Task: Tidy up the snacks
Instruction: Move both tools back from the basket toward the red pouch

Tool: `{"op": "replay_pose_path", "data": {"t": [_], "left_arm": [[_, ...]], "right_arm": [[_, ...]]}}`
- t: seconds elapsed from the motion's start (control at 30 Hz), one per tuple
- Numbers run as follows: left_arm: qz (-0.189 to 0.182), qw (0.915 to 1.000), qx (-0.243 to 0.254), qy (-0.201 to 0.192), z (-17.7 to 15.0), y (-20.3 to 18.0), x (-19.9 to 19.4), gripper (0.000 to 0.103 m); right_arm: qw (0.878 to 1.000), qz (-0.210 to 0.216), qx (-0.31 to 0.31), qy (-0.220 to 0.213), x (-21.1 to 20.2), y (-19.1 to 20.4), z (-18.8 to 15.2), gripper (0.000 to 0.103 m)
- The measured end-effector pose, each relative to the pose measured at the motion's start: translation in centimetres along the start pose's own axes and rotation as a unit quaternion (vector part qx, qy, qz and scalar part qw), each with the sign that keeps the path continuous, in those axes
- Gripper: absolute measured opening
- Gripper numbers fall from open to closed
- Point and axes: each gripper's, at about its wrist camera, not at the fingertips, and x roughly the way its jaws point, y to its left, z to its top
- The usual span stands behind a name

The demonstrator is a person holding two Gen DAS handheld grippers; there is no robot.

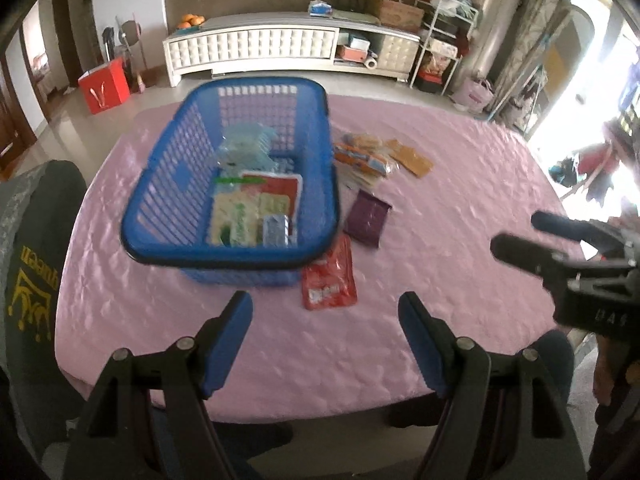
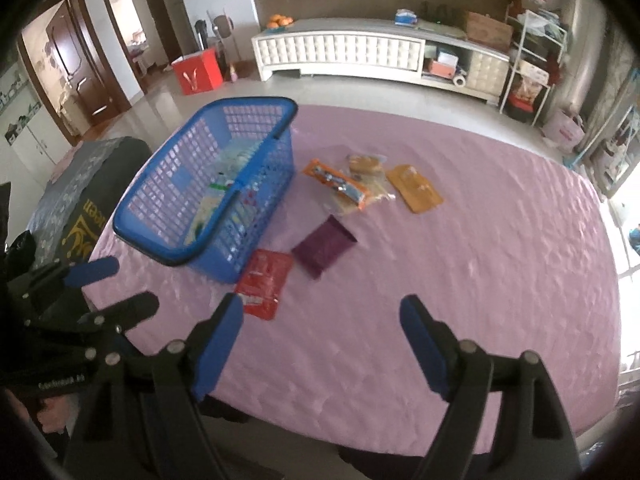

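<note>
Both grippers, left gripper (image 1: 325,344) and right gripper (image 2: 322,346), hover with fingers spread, empty; ahead, red packet (image 2: 264,282) beside blue basket (image 2: 168,254); likely next pick-up, needing a descent.

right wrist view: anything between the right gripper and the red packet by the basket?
Nothing. In the right wrist view only bare pink tablecloth lies between the open right gripper and the red packet, which sits against the blue basket.
</note>
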Motion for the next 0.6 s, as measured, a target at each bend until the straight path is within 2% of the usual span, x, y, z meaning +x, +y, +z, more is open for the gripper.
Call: {"op": "replay_pose_path", "data": {"t": [0.1, 0.23, 0.3, 0.4, 0.6], "left_arm": [[0.016, 0.9999, 0.003, -0.003, -1.4, -1.1, 1.0, 0.074], [0.008, 0.9998, -0.017, -0.006, -2.9, -1.5, 2.6, 0.074], [0.001, 0.9994, -0.033, 0.004, -3.5, -1.3, 4.0, 0.074], [-0.001, 0.9987, -0.049, 0.011, -3.9, -1.2, 5.7, 0.074], [0.024, 0.9988, -0.041, 0.007, -3.7, -2.4, 9.1, 0.074]], "right_arm": [[1.000, -0.010, -0.001, -0.013, 0.2, -0.6, -1.0, 0.084], [1.000, -0.013, 0.000, -0.018, 1.2, -1.6, -2.4, 0.084], [1.000, -0.021, -0.001, -0.021, 1.8, -2.0, -3.2, 0.084], [1.000, -0.020, 0.007, -0.023, 2.7, -2.9, -4.1, 0.084], [1.000, -0.010, 0.004, -0.009, 5.2, -4.0, -5.7, 0.084]]}}
